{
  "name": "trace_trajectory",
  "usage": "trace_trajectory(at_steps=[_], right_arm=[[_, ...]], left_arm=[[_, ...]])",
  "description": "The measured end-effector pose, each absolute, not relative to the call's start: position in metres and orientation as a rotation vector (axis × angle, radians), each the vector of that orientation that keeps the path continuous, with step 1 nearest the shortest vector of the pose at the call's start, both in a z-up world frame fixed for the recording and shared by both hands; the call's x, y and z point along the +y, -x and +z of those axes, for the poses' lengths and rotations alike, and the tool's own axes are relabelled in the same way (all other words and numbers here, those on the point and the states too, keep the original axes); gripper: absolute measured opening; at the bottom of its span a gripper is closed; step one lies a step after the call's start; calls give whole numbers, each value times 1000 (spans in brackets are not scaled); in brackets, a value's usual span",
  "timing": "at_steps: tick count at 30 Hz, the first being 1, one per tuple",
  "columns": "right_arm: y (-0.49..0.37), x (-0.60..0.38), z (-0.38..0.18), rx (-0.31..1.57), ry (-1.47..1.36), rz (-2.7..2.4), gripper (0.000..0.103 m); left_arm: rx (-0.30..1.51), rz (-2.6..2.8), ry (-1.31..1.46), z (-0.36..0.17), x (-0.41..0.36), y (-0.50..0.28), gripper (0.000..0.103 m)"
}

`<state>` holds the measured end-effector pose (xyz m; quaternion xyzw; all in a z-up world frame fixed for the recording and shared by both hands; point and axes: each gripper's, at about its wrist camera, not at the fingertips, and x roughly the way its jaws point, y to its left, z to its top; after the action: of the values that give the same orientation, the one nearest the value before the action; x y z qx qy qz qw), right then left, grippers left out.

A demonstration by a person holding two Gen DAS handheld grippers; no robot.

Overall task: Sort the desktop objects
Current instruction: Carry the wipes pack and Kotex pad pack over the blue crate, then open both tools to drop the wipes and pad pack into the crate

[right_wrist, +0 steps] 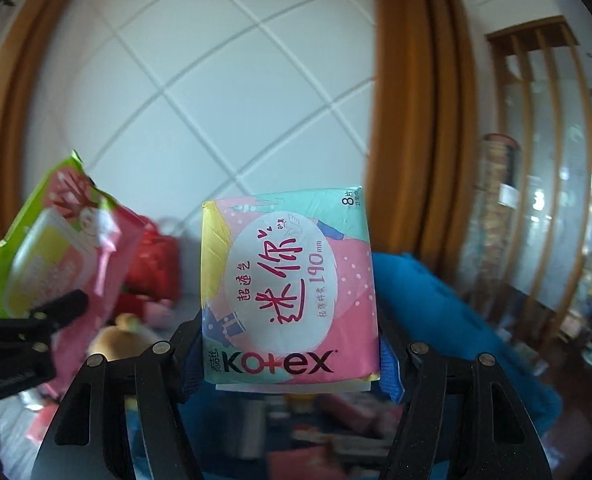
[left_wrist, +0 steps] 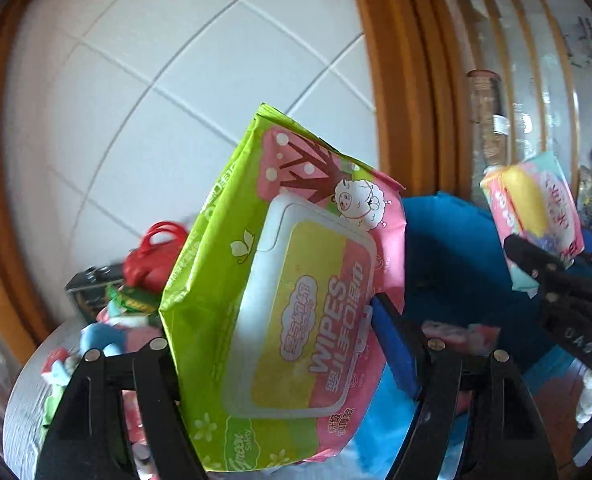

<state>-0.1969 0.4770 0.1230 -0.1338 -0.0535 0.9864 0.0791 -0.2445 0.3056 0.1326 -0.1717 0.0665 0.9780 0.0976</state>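
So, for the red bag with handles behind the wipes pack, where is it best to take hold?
Probably by the looped handles at the top of the red bag, coming from above: they stand up clear of the clutter, while its body is crowded by neighbours and partly hidden behind the wipes pack.

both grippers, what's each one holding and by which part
The left gripper clamps the wipes pack across its lower sides. The right gripper clamps the Kotex pad pack by its lower side edges.

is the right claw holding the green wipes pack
No, the right claw is closed on the Kotex pack; the green wipes pack sits off to the side in the left claw.
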Motion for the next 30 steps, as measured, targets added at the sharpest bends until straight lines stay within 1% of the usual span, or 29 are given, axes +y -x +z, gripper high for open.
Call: trace_trajectory(at_steps=[2, 5, 8, 11, 14, 20, 22, 26, 27, 28, 30], right_arm=[[194, 509, 121, -145, 427, 2903, 67], [201, 541, 112, -155, 467, 2843, 67], [211, 568, 102, -155, 506, 2813, 67], [221, 587, 96, -139, 520, 2804, 67], [231, 604, 92, -125, 540, 2804, 67], [238, 627, 82, -139, 573, 2816, 68], [240, 632, 78, -141, 579, 2817, 69], [243, 637, 75, -137, 575, 2832, 70], [243, 636, 75, -146, 565, 2835, 73], [242, 636, 76, -156, 552, 2834, 75], [239, 634, 79, -165, 523, 2830, 99]], left_arm=[[211, 2862, 503, 135, 340, 252, 74], [319, 2908, 440, 139, 388, 258, 74], [284, 2862, 474, 148, 420, 265, 74], [330, 2853, 443, 153, 450, 266, 74], [354, 2822, 478, 146, 473, 274, 74], [358, 2804, 557, 134, 500, 286, 75], [356, 2807, 570, 130, 505, 286, 82], [342, 2807, 587, 124, 503, 283, 85], [335, 2807, 594, 123, 502, 282, 88], [328, 2805, 598, 122, 498, 282, 88], [316, 2804, 605, 121, 495, 279, 88]])
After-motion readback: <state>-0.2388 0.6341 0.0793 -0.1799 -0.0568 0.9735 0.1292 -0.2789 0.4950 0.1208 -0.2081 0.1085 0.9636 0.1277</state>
